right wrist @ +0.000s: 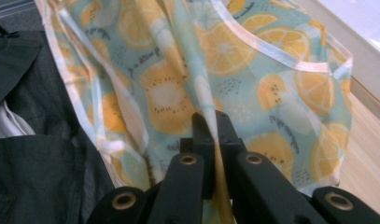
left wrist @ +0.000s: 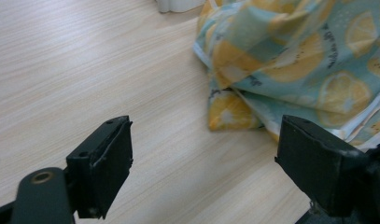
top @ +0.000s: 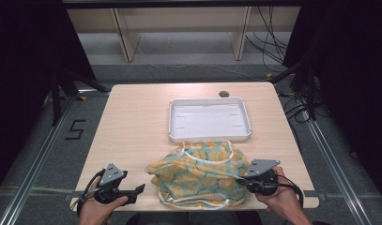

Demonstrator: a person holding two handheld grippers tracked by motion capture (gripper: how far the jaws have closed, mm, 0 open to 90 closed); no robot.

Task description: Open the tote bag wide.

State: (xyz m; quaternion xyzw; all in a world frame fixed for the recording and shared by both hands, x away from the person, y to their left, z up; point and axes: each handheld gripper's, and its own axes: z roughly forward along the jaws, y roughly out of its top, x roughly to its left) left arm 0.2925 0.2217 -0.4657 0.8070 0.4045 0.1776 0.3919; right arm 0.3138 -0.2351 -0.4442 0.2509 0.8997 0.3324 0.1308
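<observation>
One lemon-print cloth (top: 200,174), one tray (top: 209,119), two tongs

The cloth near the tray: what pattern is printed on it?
The cloth is pale teal with yellow-orange lemon slices and white trim, clearest in the right gripper view.

A crumpled lemon-print cloth (top: 200,173) with white trim lies bunched at the table's near edge.

Bare worktop (top: 132,126) lies open on the left and far left. The cloth (top: 200,173) heaps across the near middle, touching the tray (top: 210,136) that blocks the far centre.
</observation>
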